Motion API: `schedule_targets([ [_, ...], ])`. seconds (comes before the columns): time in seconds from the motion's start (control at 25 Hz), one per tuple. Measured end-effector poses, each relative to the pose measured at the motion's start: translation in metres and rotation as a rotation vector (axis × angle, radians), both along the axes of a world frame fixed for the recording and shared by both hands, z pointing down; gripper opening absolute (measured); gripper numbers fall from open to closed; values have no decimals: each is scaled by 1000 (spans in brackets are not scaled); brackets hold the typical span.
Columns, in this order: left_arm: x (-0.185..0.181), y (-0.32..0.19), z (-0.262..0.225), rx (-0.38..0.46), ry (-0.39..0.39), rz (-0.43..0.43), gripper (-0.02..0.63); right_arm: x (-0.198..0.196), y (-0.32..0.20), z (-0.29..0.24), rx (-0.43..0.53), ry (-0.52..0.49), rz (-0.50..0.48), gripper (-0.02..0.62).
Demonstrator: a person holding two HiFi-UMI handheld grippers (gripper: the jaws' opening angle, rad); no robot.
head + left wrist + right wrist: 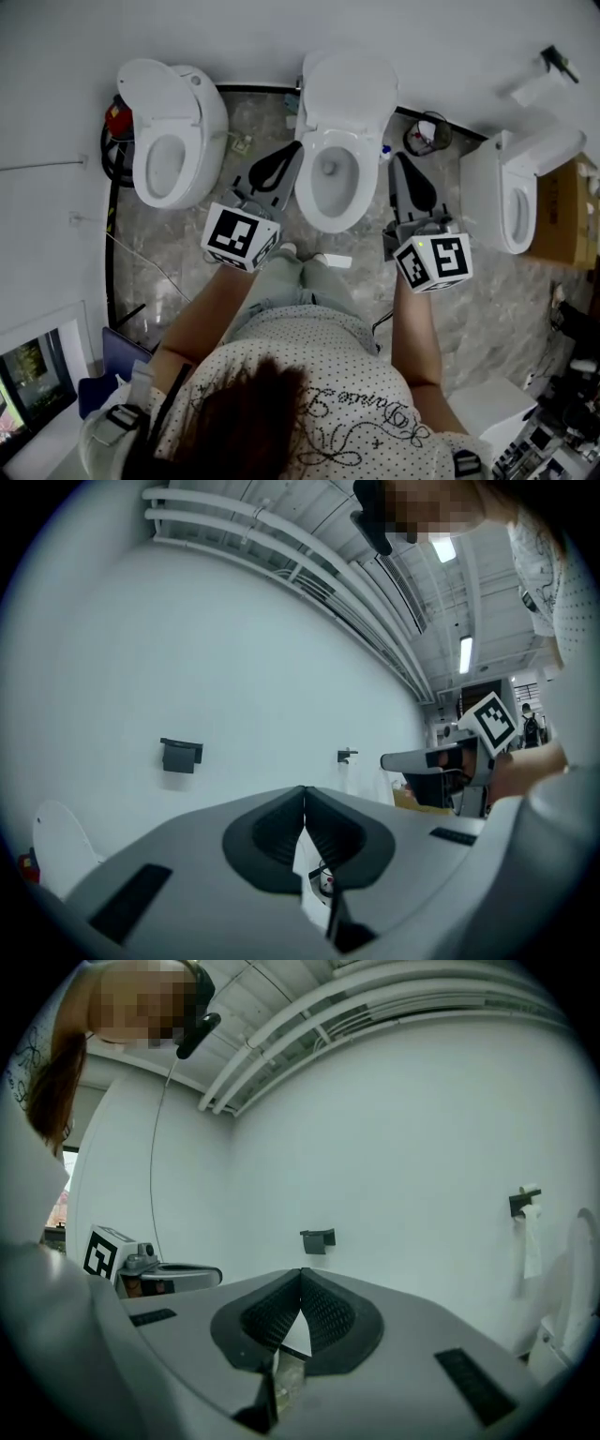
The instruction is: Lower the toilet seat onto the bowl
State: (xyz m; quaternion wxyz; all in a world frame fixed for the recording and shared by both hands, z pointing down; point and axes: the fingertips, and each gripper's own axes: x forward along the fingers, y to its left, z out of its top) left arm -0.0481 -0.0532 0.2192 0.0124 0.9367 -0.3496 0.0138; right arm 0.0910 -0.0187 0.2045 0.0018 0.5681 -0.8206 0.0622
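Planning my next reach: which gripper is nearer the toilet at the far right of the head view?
Right. The right gripper hangs just left of the far-right toilet; the left gripper is beyond the middle toilet, on its other side.

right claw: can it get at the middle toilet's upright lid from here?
Probably yes. The right claw, shut and empty, hovers just right of the bowl in the head view, and nothing shows between it and the lid just beyond.

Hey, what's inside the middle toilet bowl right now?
The middle toilet bowl holds only a bare white basin with a small dark drain at its bottom. Nothing covers it; past the drain is hidden.
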Motion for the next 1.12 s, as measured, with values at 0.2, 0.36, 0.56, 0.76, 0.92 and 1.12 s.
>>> schedule_targets([
  [0.2,2,4,-12,16,10,1,5,-10,8,-15,32,8,-6,12],
  [0.36,6,7,-22,36,19,9,5,-7,10,-23,45,-13,7,12],
  [0.56,6,12,-28,51,20,10,5,-4,13,-27,54,-17,15,12],
  [0.76,4,15,-26,42,27,-3,5,-3,15,-22,47,-23,14,12],
  [0.92,4,18,-26,44,15,-14,5,-1,19,-21,41,-20,10,12],
  [1.12,3,22,-22,36,7,-35,5,2,22,-19,43,-21,2,12],
])
